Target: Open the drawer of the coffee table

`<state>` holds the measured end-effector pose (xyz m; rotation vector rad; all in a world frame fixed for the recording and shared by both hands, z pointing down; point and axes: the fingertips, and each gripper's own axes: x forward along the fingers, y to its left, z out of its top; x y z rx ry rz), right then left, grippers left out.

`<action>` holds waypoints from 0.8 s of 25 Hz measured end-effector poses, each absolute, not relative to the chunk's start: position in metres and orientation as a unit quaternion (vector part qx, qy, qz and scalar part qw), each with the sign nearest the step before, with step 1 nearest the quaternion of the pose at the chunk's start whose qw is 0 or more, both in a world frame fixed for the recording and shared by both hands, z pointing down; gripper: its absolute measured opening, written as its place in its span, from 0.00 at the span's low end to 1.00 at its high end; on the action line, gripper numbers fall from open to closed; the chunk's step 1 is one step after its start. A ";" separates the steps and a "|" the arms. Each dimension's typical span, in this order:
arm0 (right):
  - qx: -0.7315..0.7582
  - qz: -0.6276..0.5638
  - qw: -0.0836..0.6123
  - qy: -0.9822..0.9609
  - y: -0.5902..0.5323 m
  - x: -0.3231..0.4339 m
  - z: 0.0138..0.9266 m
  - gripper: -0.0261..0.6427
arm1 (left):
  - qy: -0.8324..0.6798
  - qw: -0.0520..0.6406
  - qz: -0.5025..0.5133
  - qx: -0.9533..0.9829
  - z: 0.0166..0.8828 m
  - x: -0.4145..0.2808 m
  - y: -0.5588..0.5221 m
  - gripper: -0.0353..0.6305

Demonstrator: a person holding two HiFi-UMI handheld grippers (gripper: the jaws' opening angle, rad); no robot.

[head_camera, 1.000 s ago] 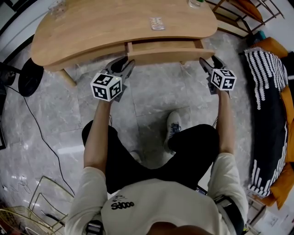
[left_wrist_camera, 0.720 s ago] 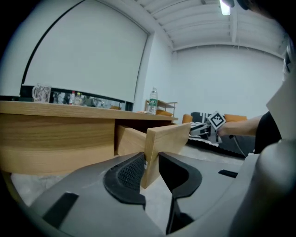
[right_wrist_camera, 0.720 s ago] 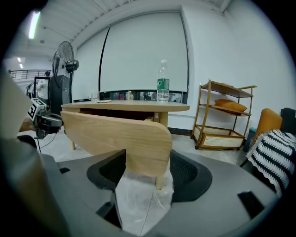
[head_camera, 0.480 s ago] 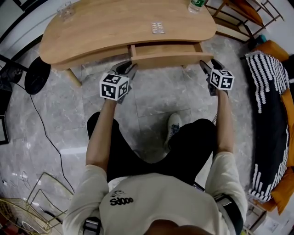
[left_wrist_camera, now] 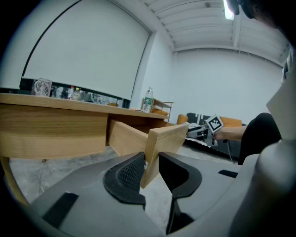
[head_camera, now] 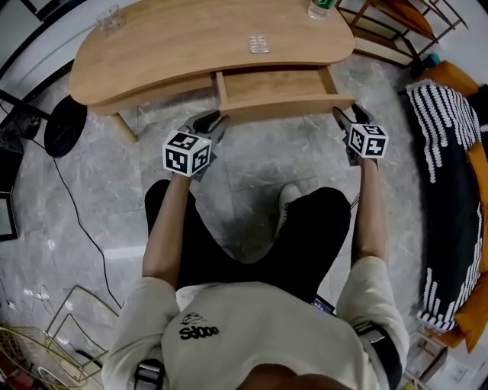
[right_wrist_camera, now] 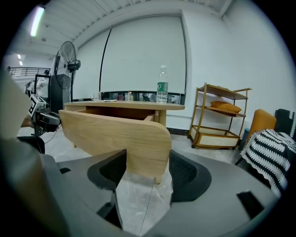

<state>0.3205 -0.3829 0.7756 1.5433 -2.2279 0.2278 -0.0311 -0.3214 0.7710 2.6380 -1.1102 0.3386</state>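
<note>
The light-wood coffee table (head_camera: 191,46) stands ahead of me, its drawer (head_camera: 276,85) pulled partly out toward me. My left gripper (head_camera: 216,119) is shut on the left end of the drawer front (head_camera: 286,107); in the left gripper view the panel's end (left_wrist_camera: 166,139) sits pinched between the pads of that gripper (left_wrist_camera: 150,169). My right gripper (head_camera: 341,116) holds the right end. In the right gripper view the rounded corner of the drawer front (right_wrist_camera: 115,134) fills the gap between the pads of the right gripper (right_wrist_camera: 147,169). The drawer's inside looks bare.
On the tabletop stand a water bottle (head_camera: 320,7), a glass (head_camera: 112,17) and a small flat item (head_camera: 258,44). A fan base (head_camera: 65,126) with a cable lies at the left. A striped cushion (head_camera: 446,190) and a rattan shelf (right_wrist_camera: 222,115) are at the right.
Both grippers have come back toward me with the drawer front held between them. The drawer now sticks out farther from under the tabletop, showing more of its inside.
</note>
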 end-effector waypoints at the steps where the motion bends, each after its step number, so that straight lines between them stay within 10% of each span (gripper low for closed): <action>1: 0.556 0.083 0.208 -0.800 -0.379 0.321 0.777 0.47 | -0.381 0.127 0.121 0.908 0.772 -0.031 -0.318 0.22; 20: 0.571 0.112 0.199 -0.789 -0.345 0.326 0.800 0.47 | -0.375 0.150 0.128 0.906 0.795 -0.025 -0.283 0.22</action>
